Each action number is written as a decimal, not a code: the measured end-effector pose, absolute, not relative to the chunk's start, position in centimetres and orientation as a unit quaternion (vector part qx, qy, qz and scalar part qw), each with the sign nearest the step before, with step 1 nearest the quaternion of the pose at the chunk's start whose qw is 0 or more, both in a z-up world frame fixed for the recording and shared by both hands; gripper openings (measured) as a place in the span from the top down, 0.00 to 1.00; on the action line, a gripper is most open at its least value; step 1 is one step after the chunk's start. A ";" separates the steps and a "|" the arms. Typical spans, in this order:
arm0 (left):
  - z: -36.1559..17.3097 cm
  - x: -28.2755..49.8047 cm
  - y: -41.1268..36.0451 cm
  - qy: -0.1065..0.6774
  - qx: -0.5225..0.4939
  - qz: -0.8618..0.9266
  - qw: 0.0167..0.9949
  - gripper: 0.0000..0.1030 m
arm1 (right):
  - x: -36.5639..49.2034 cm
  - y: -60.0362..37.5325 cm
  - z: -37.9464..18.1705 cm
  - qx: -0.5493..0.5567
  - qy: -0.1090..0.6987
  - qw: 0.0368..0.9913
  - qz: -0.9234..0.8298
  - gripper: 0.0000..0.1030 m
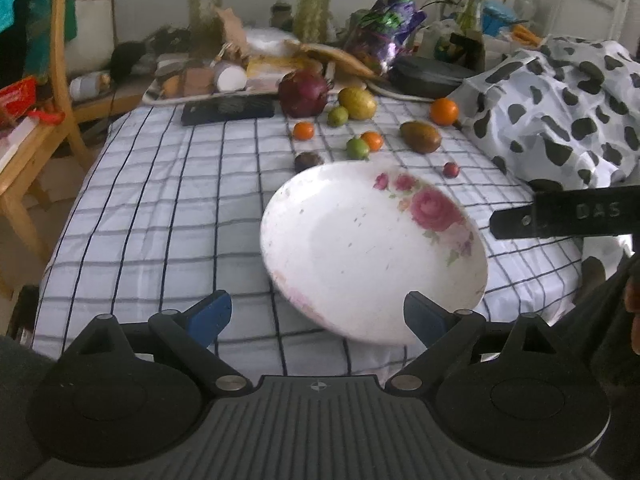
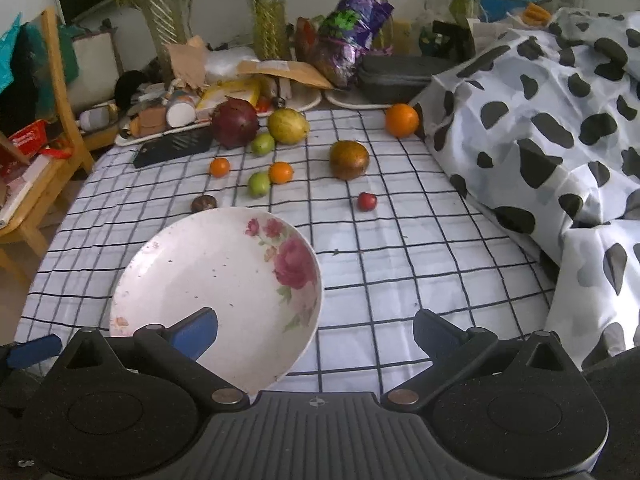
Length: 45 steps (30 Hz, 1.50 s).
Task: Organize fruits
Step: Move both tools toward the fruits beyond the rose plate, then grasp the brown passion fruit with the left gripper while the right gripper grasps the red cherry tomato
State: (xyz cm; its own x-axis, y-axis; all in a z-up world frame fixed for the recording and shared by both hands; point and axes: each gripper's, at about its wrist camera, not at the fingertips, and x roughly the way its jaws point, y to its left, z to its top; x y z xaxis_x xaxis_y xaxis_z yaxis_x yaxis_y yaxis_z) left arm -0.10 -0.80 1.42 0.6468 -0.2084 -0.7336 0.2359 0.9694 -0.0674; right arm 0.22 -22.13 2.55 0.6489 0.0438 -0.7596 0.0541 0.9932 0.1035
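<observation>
Fingers first: both grippers have their blue pads spread wide with nothing between them. The left gripper (image 1: 318,320) hangs low over the checked cloth (image 1: 160,208), and the right gripper (image 2: 316,330) sits just beside it, its left pad overlapping the near edge of the flowered plate (image 2: 216,280) in its own view.

That plate holds no fruit yet, and it's parked at the near side of the spread, so my guess is it's the collecting dish.

Past its far rim, around 12 o'clock, there's a small dark fruit (image 2: 204,203), then two green ones (image 2: 259,184) and two small oranges (image 2: 281,172). A red berry-sized fruit (image 2: 367,201) sits alone at 2 o'clock, a brownish mango (image 2: 349,159) beyond it. Farthest back: a dark red dragon-fruit-looking thing (image 2: 234,122), a yellow-green mango (image 2: 288,125), and a big orange (image 2: 401,120) against the spotted blanket (image 2: 540,120).
</observation>
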 end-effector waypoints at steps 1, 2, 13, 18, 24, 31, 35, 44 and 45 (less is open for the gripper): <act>1.6 0.1 -0.9 0.394 0.023 -0.131 0.909 0.09 | 0.4 -22.3 2.5 0.062 0.419 0.906 -0.007 0.00; 1.6 0.4 -1.1 0.389 0.031 -0.137 0.911 0.09 | 0.6 -22.5 2.5 0.065 0.416 0.907 -0.007 0.00; 0.5 5.4 0.8 0.391 0.015 -0.152 0.908 0.08 | 4.0 -24.7 0.0 0.060 0.398 0.915 -0.036 0.00; -0.1 7.5 1.0 0.388 0.021 -0.154 0.908 0.09 | 5.3 -25.1 -0.6 0.047 0.391 0.918 -0.038 0.00; -0.2 9.3 0.9 0.365 0.017 -0.163 0.916 0.09 | 7.0 -25.7 -1.0 0.039 0.395 0.917 -0.037 0.00; -0.5 11.9 1.1 0.362 0.002 -0.166 0.917 0.19 | 8.7 -26.4 -1.5 0.031 0.398 0.917 -0.026 0.00; -0.8 13.4 1.1 0.366 -0.013 -0.175 0.914 0.24 | 9.7 -26.7 -1.5 0.028 0.396 0.917 -0.021 0.00; -1.9 16.7 -0.2 0.384 0.004 -0.190 0.903 0.44 | 12.3 -27.2 -1.9 0.029 0.406 0.913 -0.013 0.00; -2.0 17.0 -0.3 0.386 0.004 -0.191 0.902 0.45 | 12.6 -27.2 -1.9 0.029 0.405 0.914 -0.010 0.00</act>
State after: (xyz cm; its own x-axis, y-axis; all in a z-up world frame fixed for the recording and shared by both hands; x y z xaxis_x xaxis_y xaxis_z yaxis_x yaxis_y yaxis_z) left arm 16.99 -0.26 -2.00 0.6280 -0.3422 -0.6990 0.3489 0.9266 -0.1402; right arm 12.60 -27.23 -1.88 0.6721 0.0053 -0.7404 0.0415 0.9981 0.0447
